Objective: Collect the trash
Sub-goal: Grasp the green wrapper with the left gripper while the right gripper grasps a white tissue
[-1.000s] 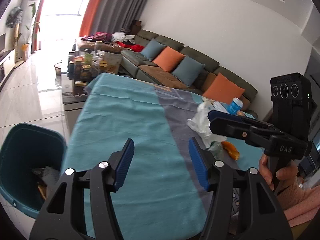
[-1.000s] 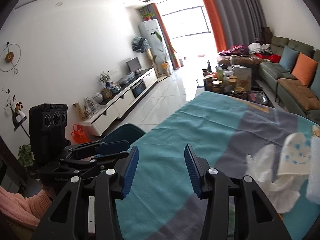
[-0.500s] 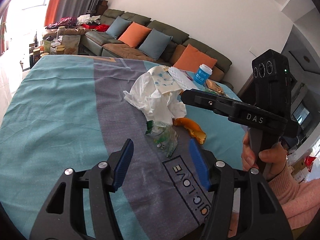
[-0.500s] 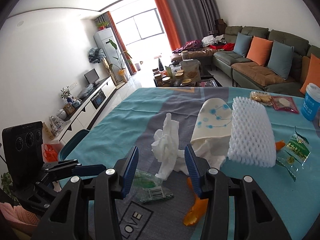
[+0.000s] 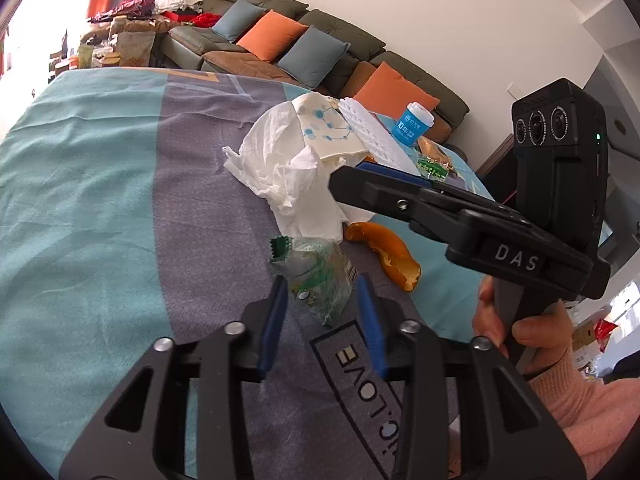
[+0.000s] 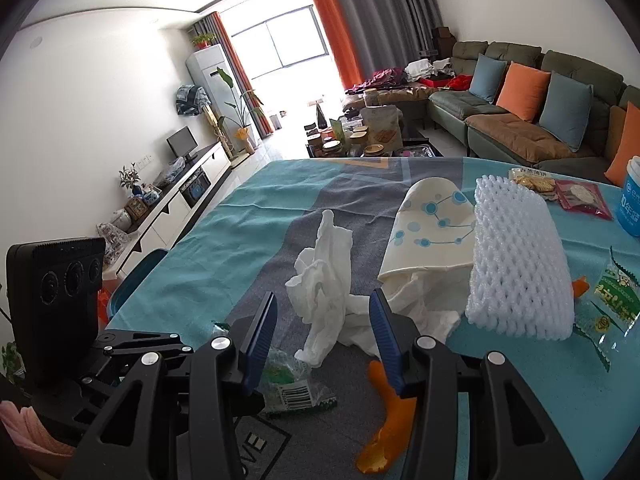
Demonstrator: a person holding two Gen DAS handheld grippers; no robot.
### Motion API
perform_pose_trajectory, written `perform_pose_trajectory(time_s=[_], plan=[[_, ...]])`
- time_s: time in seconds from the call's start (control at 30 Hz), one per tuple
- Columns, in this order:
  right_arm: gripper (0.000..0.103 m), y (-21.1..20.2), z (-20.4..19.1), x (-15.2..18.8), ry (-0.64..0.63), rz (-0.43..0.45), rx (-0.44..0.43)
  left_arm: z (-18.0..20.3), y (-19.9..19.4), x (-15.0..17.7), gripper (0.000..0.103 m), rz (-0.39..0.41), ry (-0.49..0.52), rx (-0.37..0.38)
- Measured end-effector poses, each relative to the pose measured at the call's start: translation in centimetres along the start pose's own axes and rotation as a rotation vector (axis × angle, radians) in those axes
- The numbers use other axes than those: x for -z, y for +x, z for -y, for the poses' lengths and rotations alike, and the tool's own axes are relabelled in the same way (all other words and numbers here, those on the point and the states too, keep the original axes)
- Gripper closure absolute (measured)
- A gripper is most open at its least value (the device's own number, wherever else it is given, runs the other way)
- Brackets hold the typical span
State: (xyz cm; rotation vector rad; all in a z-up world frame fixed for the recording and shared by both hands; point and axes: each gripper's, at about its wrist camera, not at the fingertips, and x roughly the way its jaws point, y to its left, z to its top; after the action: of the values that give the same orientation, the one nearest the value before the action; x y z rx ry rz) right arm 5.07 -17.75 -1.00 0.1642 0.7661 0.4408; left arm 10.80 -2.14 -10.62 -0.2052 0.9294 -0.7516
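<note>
The table (image 5: pixel 80 200) wore a blue and grey cloth (image 6: pixel 248 240). Far behind it stood a green sofa (image 6: pixel 520 80) with orange and blue pillows, grey and orange curtains (image 6: pixel 360 20), and a bright window.

A moment before, both tools were farther from the trash. Now they had come closer.

The left tool (image 5: pixel 322 308) was open, with a clear crinkly wrapper (image 5: pixel 320 272) between its blue fingers (image 5: pixel 276 320), but it was not squeezing it. The right tool (image 6: pixel 322 332) was open too, around the near end of a crumpled white tissue (image 6: pixel 324 292).

Just right of the wrapper lay an orange peel (image 5: pixel 392 256). Farther back sat a squashed paper cup (image 6: pixel 432 228), a white foam net (image 6: pixel 516 264) and a blue cup (image 5: pixel 414 124).
</note>
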Motion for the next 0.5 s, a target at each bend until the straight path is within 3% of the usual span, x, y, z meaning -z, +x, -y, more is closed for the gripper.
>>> perform_pose_trajectory(time_s=[0.2,0.5], plan=[[0.058,0.8,0.0,-0.2,-0.001,-0.020,-0.004,-0.2,0.1,-0.2,0.092,-0.002,-0.009,0.024],[0.058,1.3,-0.2,-0.4,-0.013,-0.039,-0.007,-0.1,-1.4,0.1,0.096,0.032,0.003,0.021]])
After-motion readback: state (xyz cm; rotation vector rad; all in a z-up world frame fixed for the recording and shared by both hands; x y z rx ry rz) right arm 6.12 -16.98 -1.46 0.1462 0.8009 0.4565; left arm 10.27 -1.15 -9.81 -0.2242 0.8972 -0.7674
